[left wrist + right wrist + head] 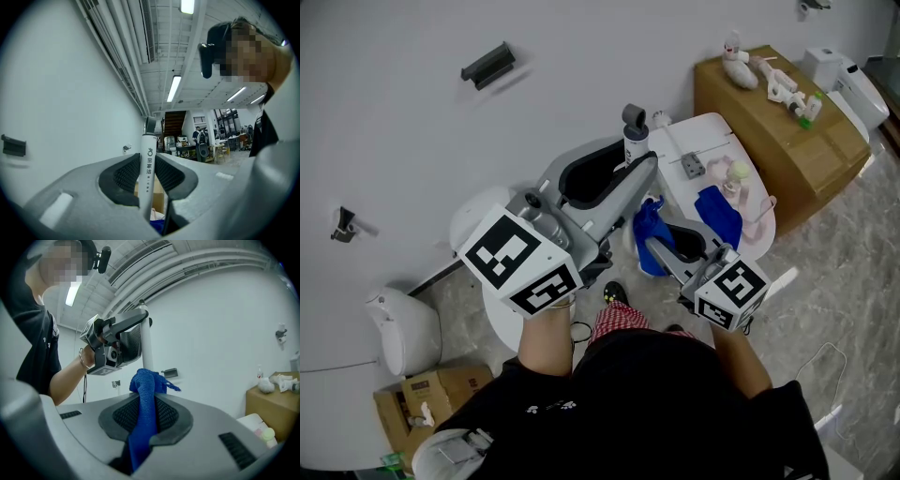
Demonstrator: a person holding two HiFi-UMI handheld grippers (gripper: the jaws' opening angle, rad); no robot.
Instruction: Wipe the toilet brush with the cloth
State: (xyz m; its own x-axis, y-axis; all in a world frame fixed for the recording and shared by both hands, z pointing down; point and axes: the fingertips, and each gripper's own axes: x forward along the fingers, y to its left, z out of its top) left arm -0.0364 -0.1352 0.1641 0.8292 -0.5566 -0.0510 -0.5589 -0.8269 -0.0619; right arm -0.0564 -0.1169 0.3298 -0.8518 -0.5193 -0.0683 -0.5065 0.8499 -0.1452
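Observation:
My left gripper (632,171) is shut on the toilet brush's white handle (636,145), which stands upright with its grey loop (635,116) above the jaws. In the left gripper view the printed handle (147,171) sits pinched between the black pads of the left gripper (148,161). My right gripper (656,244), lower and to the right, is shut on a blue cloth (649,234). In the right gripper view the right gripper (146,401) pinches the cloth (146,399), whose bunched end rises in front of the handle (146,345), just below the left gripper (117,341). The brush head is hidden.
A white round table (703,131) beyond the grippers carries a blue bundle (718,214), a small grey part (693,166) and pink items (737,178). A brown cabinet (787,141) with toys stands at the right, a white toilet (855,86) behind it. A white bin (398,328) and a cardboard box (431,394) are at the lower left.

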